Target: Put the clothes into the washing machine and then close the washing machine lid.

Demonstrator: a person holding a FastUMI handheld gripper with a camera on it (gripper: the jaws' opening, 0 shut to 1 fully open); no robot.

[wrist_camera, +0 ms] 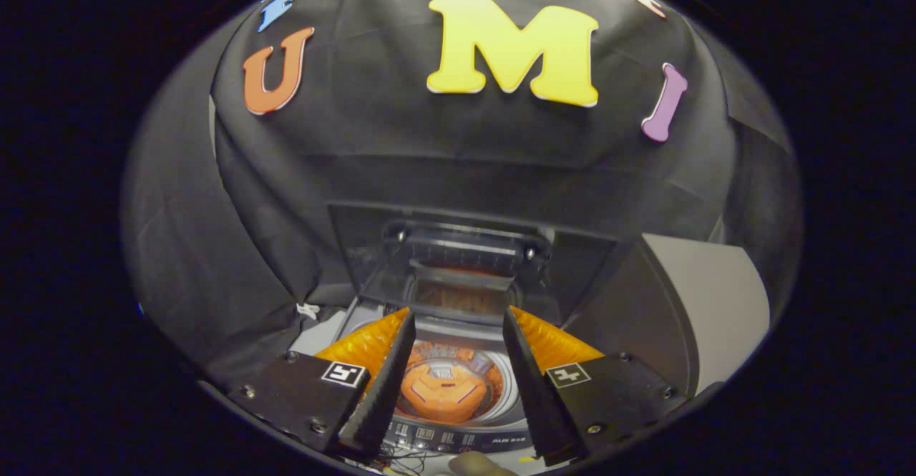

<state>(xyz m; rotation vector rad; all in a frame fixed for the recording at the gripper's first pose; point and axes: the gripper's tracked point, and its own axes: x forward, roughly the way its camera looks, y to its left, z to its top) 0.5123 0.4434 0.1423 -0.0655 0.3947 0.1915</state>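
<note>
- Jaws (458, 361): nearest item, two wedge-shaped fingers with square marker tags on their bases; spread apart, released, grasping nothing. I hold them above the machine, looking down into it, presumably so the drum stays framed in the gap.
- Control panel, dark strip with small displays (458, 436): front edge of the washing machine, just below the fingertips.
- Orange folded garment (444, 394): the task's clothes, lying in the drum between my fingers and beyond them. Bundled roughly round; long axis, as far as I can judge, runs side to side across the drum. It seems loaded already.
- Dark hinged washing machine lid (464, 265): raised, standing behind the drum opening, its inner face towards me. I judge closing it to be the step left.
</note>
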